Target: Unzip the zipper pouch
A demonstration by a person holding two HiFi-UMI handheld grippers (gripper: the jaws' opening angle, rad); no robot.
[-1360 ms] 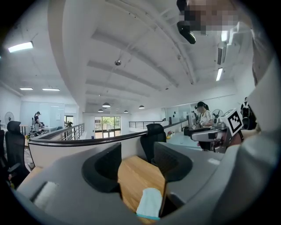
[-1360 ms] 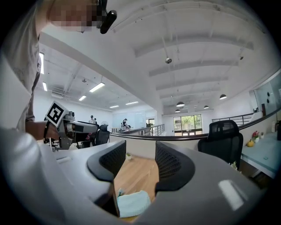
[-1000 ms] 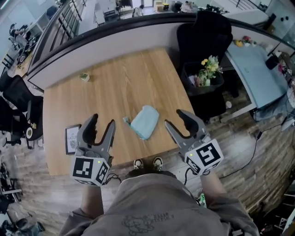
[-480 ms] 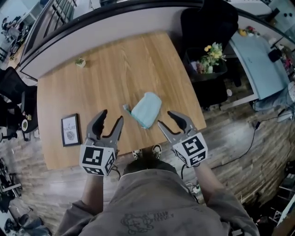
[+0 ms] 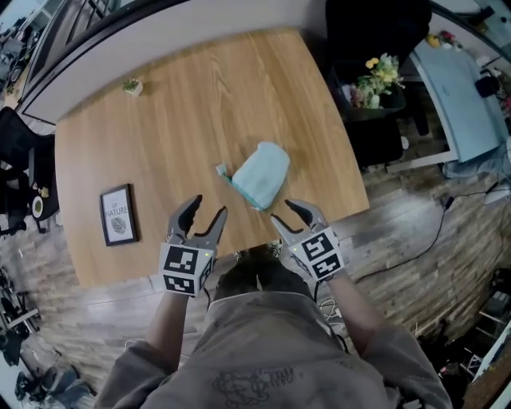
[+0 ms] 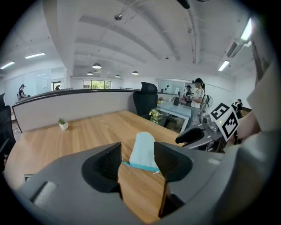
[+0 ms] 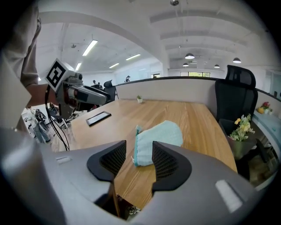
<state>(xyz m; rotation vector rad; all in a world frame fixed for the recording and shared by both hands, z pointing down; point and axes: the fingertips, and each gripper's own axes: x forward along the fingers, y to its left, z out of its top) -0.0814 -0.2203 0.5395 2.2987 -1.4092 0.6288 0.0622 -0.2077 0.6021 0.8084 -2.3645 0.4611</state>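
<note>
A light teal zipper pouch (image 5: 260,174) lies flat on the wooden table (image 5: 192,120) near its front edge, its zipper end towards me. My left gripper (image 5: 205,215) hovers open over the front edge, left of the pouch and apart from it. My right gripper (image 5: 289,216) is open too, just short of the pouch's near right corner. In the left gripper view the pouch (image 6: 142,151) shows between the jaws, farther off, with the right gripper (image 6: 206,132) at the right. In the right gripper view the pouch (image 7: 156,136) lies beyond the jaws, with the left gripper (image 7: 74,90) at the left.
A framed picture (image 5: 118,216) lies flat at the table's left. A small potted plant (image 5: 131,85) stands at the far left. A black office chair (image 5: 363,24) and a crate with flowers (image 5: 374,84) stand off the table's right side. A grey partition runs behind the table.
Both grippers have drawn closer together toward the table's front edge, nearer the pouch. The head view has shifted, so the table sits lower and more centred. The pouch has not moved.
</note>
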